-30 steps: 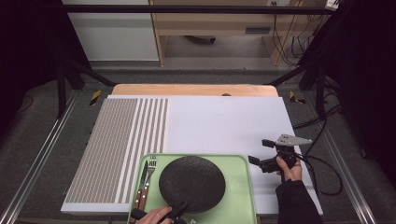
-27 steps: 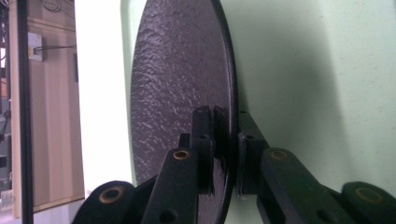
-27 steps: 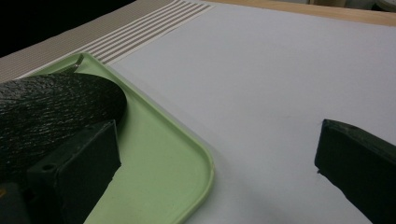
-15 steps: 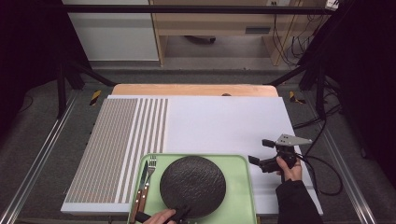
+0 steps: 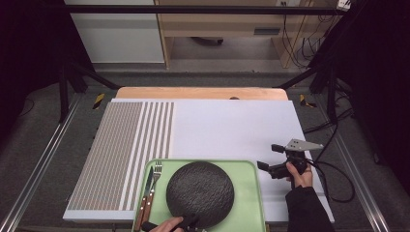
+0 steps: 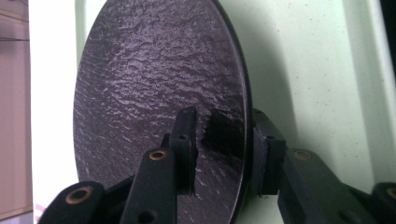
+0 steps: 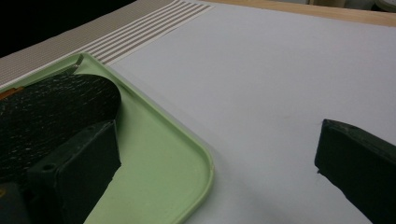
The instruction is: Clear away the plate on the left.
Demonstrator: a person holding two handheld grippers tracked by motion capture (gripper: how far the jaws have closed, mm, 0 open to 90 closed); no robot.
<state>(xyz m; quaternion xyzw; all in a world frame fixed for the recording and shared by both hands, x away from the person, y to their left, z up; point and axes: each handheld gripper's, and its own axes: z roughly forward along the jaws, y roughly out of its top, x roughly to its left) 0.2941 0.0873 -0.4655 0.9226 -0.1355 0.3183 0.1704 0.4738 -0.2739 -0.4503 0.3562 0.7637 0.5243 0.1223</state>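
Fig.: My left tongs (image 6: 223,154) straddle the near rim of the black plate (image 5: 200,193); jaws have just been opening, pads off it, so plate rests flat in green tray (image 5: 251,203), right of fork (image 5: 155,180) & knife (image 5: 146,186). My right tongs (image 5: 271,159) wait wide open, empty, over white mat (image 5: 232,125).

The high view looks forward and down from the person's side, taking in the whole desk (image 5: 232,125) from afar. The left gripper view sits very close, facing the black plate (image 6: 154,88) on the green tray (image 6: 308,70). The right gripper view looks low across the desk toward ten o'clock, sharing plate and tray corner.
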